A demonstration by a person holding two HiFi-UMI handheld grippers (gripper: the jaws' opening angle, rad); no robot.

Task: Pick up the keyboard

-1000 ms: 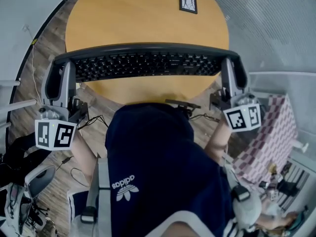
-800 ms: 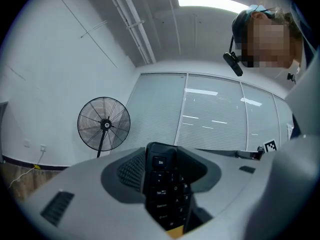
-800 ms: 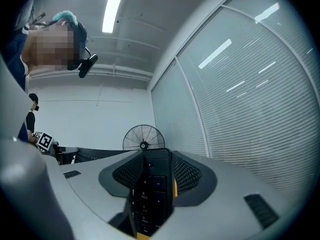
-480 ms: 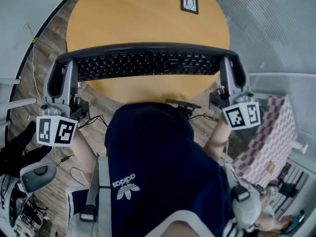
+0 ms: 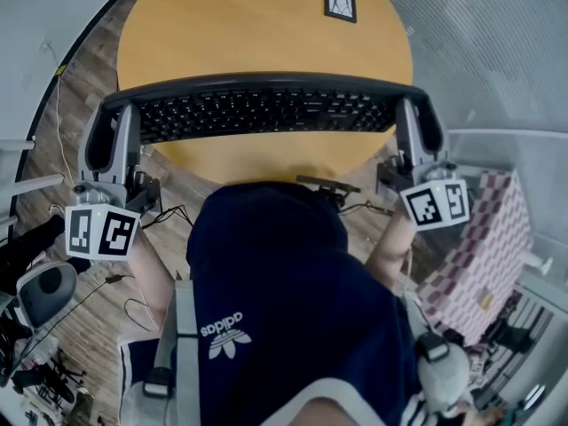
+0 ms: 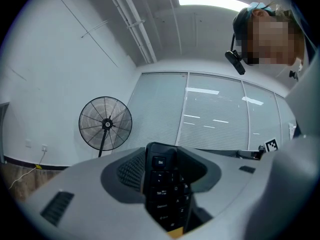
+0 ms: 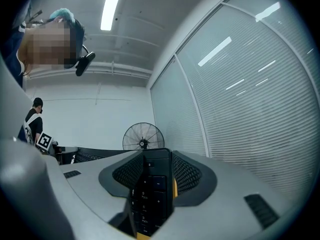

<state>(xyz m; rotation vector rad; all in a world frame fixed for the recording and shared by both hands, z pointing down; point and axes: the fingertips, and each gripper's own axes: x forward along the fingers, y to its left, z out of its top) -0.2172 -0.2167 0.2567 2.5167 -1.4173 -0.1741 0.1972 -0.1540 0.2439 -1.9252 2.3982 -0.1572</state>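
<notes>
Here, one black keyboard hangs level over the near edge of the single round table. Two grippers hold it: left gripper and right gripper each clamp one end, hiding the outermost keys.

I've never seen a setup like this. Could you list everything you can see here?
keyboard: one, black, gripped at both ends, across the table's near edge
table: one, round, light wood, ahead of the person
framed card: one, dark-edged, on the table's far side
fan: one, black, standing by the glass wall
checked cloth: one, pink and white, to the person's right
left gripper: one, grey, shut on the keyboard's left end
right gripper: one, grey, shut on its right end
</notes>
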